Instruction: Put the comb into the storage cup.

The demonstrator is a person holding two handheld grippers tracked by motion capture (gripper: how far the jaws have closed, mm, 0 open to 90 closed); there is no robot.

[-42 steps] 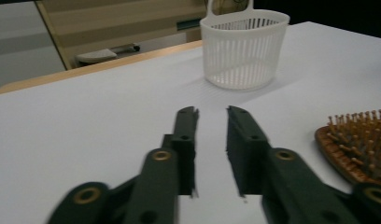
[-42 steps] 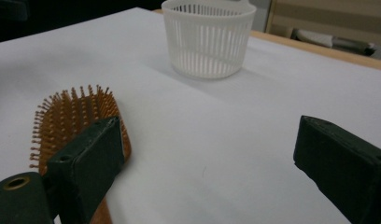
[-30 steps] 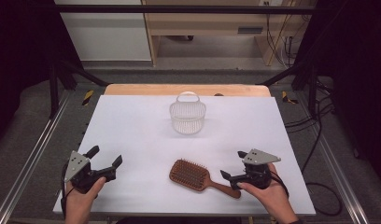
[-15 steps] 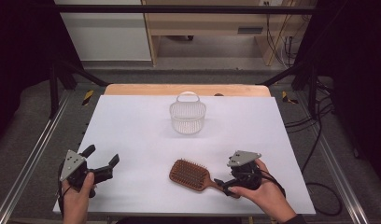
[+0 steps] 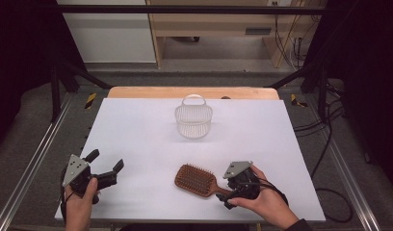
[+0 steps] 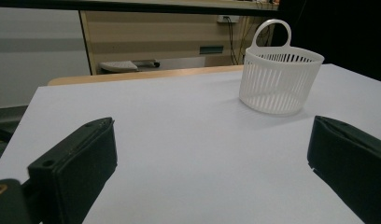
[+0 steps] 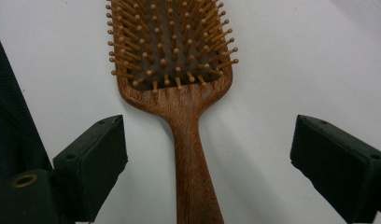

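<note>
White basket point(image 5: 193, 121) upright on table point(image 5: 137, 130), nothing inside, well ahead of both claws

Right claw point(image 7: 207, 154) low over hairbrush point(image 5: 196, 180) handle; handle lies between wide-spread jaws, untouched; jaws have just been closing slightly

Left claw point(image 5: 105, 166) wide, nothing between jaws, aimed toward basket, hand gripping from below

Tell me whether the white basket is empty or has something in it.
Empty, as far as shows. The white basket stands upright on the table, and the hairbrush lies outside it, bristles up, near the right tool.

left gripper point(image 5: 106, 169) jaws wide, right gripper point(image 7: 207, 154) jaws apart
</note>
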